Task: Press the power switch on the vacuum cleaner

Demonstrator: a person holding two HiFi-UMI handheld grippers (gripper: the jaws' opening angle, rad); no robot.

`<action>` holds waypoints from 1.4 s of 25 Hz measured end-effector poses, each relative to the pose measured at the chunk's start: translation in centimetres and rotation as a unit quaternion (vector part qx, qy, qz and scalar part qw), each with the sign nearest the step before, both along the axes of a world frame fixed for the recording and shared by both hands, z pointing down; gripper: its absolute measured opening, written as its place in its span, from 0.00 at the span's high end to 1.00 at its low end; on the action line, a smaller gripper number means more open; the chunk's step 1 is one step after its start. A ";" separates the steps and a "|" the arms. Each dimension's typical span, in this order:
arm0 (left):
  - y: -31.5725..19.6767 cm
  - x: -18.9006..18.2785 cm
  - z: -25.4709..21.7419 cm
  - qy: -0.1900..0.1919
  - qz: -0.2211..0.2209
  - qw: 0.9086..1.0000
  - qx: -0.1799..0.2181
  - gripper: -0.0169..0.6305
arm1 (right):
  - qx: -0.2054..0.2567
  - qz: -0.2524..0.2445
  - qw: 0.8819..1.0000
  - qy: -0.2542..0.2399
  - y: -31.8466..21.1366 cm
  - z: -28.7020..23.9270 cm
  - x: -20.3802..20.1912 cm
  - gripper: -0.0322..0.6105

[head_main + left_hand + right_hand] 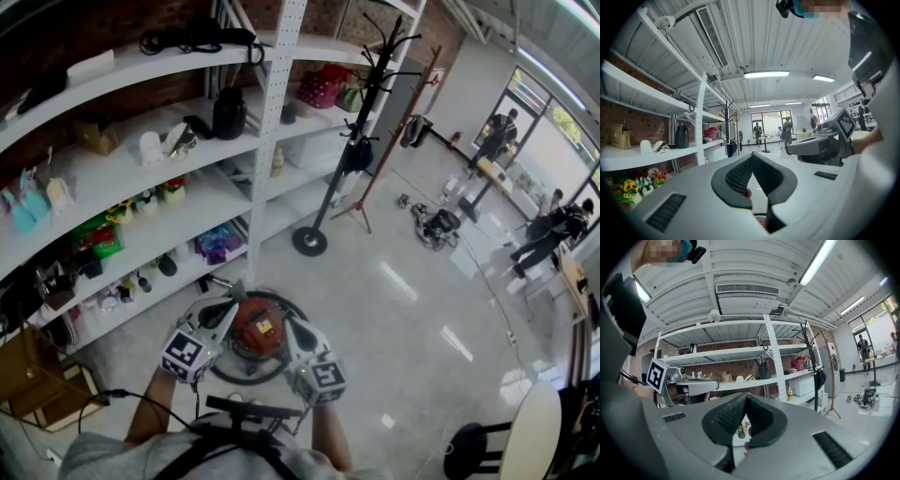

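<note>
Head view: left gripper (223,314) and right gripper (298,332), both clenched empty, flank the vacuum cleaner (259,330).

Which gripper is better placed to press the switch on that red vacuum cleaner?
Right, marginally. Both shut jaws flank the vacuum cleaner; the right gripper lies nearer its yellow label, the left gripper at its rim. The switch itself isn't discernible.
</note>
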State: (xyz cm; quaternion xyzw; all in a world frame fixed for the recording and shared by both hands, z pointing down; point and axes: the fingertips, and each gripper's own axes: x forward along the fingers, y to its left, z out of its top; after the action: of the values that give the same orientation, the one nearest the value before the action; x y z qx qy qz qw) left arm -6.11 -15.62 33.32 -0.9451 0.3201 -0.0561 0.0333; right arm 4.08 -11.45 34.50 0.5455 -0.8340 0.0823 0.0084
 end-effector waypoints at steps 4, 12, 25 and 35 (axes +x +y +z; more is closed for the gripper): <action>-0.2 -0.4 0.1 0.002 -0.004 1.000 0.003 0.96 | 0.001 -0.005 1.000 0.002 -0.1 0.4 -0.3 0.93; -0.3 -0.1 0.7 0.000 -0.001 1.000 0.004 0.96 | -0.007 -0.006 1.000 0.002 -0.1 1.0 -0.4 0.93; -1.2 0.5 1.5 -0.005 0.003 1.000 -0.009 0.96 | -0.022 -0.001 1.000 0.003 -0.7 1.9 -0.1 0.93; -2.0 0.9 2.1 -0.008 0.003 1.000 -0.011 0.96 | -0.015 0.000 1.000 0.003 -1.5 2.3 0.3 0.93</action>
State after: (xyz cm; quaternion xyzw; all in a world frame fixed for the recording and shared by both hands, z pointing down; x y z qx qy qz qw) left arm -5.26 -17.64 35.45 -0.9459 0.3167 -0.0668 0.0252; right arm 4.43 -12.98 36.76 0.5455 -0.8327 0.0932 0.0189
